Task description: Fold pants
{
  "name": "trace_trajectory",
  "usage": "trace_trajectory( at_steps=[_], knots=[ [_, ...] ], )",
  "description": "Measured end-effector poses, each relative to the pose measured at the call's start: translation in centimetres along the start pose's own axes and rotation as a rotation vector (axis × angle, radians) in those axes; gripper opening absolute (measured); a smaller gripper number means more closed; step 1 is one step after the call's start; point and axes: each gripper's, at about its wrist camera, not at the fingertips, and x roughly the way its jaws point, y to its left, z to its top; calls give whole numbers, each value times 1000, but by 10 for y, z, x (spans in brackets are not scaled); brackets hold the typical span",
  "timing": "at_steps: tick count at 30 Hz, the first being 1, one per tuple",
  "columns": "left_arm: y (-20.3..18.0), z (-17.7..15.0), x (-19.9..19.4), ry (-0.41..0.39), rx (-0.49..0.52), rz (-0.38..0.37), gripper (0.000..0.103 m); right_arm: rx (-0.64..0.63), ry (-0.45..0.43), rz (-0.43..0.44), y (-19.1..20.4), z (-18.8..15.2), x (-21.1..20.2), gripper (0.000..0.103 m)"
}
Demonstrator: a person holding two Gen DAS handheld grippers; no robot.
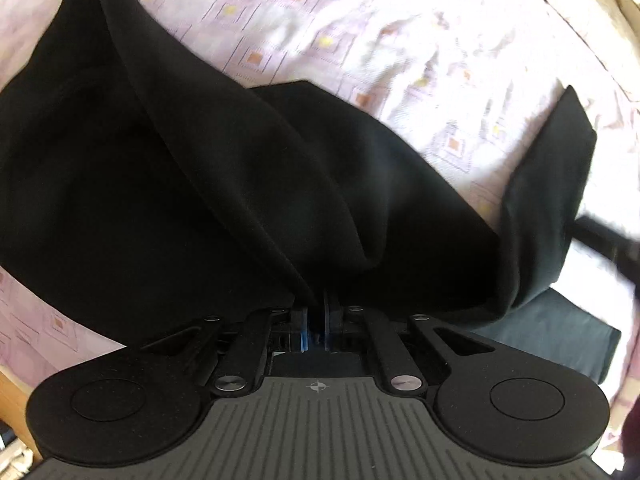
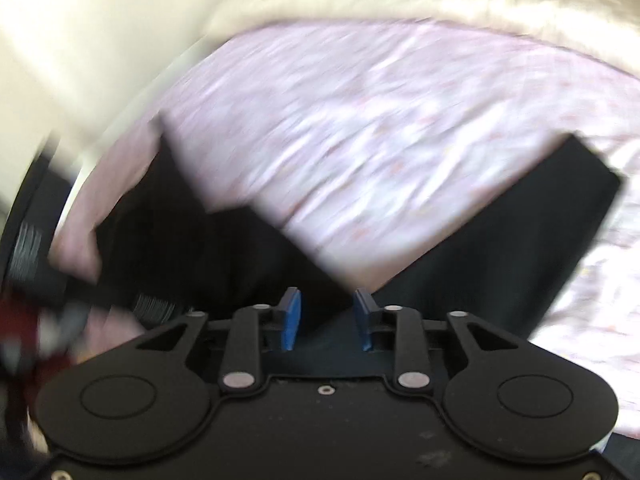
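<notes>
With the black pants (image 1: 180,168) spread on the pink bedsheet (image 1: 360,32), the left tool (image 1: 319,312) is clenched on a gathered fold while the right tool (image 2: 327,316) stands released above the cloth, so the next move, I judge, is laying that fold flat.

Left gripper (image 1: 319,312): pointing straight down; blue pads pressed together, pinching a gathered fold of the black pants (image 1: 200,184)
Right gripper (image 2: 327,320): tilted steeply downward; blue fingers (image 2: 291,320) parted; nothing visibly pressed between them; view blurred
</notes>
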Motion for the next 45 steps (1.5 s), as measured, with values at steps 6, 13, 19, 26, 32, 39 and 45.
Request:
trace_trajectory(
  at_steps=[6, 13, 19, 26, 32, 39, 45],
  knots=[
    [9, 12, 16, 41, -17, -16, 7, 101, 15, -340, -40, 57, 52, 37],
    [6, 14, 16, 84, 14, -28, 7, 273, 42, -518, -88, 112, 104, 37],
    [6, 29, 24, 113, 15, -37, 7, 314, 129, -598, -106, 129, 144, 39],
    [6, 38, 23, 110, 32, -39, 7, 328, 136, -595, -111, 122, 127, 1],
    [3, 22, 5, 52, 81, -20, 7, 400, -65, -567, -125, 85, 17, 1],
    [-3, 8, -13, -35, 121, -3, 7, 666, -119, -629, -159, -37, -90, 1],
    [-16, -6, -19, -99, 194, 44, 7, 862, -87, -570, -171, -136, -91, 5]
  ],
)
